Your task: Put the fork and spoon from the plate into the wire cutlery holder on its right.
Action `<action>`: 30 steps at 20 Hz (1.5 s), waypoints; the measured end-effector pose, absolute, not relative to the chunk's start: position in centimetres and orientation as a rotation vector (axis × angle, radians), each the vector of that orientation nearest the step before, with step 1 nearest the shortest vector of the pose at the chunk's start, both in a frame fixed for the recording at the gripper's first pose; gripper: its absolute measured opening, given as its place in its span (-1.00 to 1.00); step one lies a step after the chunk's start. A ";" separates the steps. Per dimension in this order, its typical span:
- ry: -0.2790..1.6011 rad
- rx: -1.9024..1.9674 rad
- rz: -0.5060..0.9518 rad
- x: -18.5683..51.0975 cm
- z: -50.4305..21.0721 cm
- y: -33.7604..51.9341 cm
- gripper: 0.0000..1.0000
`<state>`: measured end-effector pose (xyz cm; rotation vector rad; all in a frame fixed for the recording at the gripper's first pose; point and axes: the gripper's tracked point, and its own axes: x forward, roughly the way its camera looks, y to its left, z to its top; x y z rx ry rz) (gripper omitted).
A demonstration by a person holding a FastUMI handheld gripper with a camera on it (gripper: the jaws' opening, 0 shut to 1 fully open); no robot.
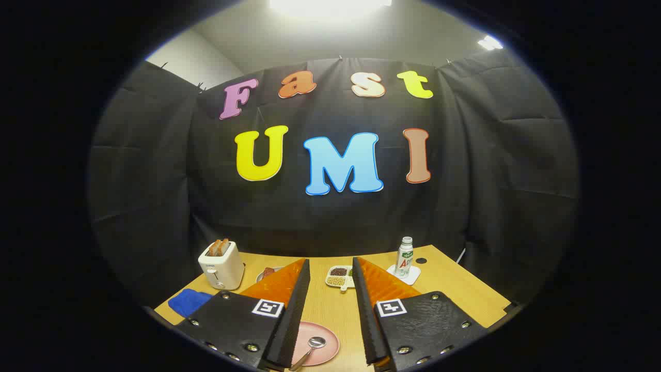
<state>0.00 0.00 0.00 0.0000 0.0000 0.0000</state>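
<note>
Spoon (pixel 311 347) lies on the pink plate (pixel 330 345), low between the fingers of the gripper (pixel 330 268), which stand spread apart and hold nothing. To grasp well, I think it must descend over the handle and close across it. I cannot see the fork.

A staged recording booth, not a real kitchen: black cloth wall (pixel 330 217) is hung on clips around a single wooden table (pixel 465 289), with plain white room walls and ceiling lights seen above it. Kitchen props are laid out on the table: toaster (pixel 221 264) with toast, divided snack dish (pixel 340 278), bottle (pixel 405 257) on a coaster, pink plate (pixel 325 338) with spoon (pixel 310 349), blue cloth (pixel 188 301). Gripper (pixel 330 268) fingers are held apart, nothing gripped.
</note>
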 end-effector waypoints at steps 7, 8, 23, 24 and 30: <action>-0.015 0.010 -0.052 0.1 0.5 -2.5 0.02; -0.012 0.008 -0.054 0.2 0.4 -2.5 0.02; 0.255 0.030 0.068 2.5 -9.1 1.7 -0.05; 0.311 0.042 0.078 2.6 -11.0 2.1 -0.05; 0.645 0.124 0.126 1.7 -21.7 5.2 -0.08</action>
